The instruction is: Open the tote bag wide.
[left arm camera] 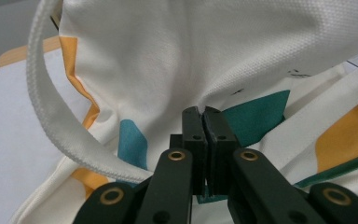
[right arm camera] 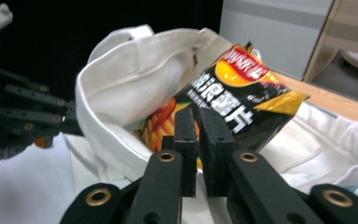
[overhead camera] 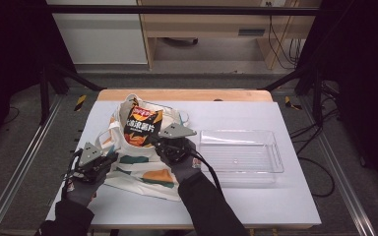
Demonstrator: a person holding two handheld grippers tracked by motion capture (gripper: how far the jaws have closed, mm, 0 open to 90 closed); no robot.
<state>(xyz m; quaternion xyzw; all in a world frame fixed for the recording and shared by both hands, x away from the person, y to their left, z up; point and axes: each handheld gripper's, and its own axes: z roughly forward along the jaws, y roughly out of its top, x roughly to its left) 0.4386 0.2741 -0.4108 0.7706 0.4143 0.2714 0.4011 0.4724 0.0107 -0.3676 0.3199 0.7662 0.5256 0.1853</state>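
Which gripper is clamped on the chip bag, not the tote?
The right gripper: its fingers pinch the chip bag. The left gripper pinches tote bag cloth.

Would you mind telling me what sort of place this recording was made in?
Probably a lab recording rig: a white-topped table inside a black metal frame, loose black cables on the grey floor, handheld grippers working a printed cream canvas tote bag.

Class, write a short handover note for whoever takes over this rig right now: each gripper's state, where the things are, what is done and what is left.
Left gripper: shut on the tote bag, pinching its cloth at the side.
Right gripper: shut on the chip bag, which sits partly inside the tote's opening, its upper part sticking out.
The clear tray lies on the table to the right of the tote and holds nothing.
Done: both grips are set.
Left: it cannot be told whether the chips are going in or coming out; likely finish that move, then release.
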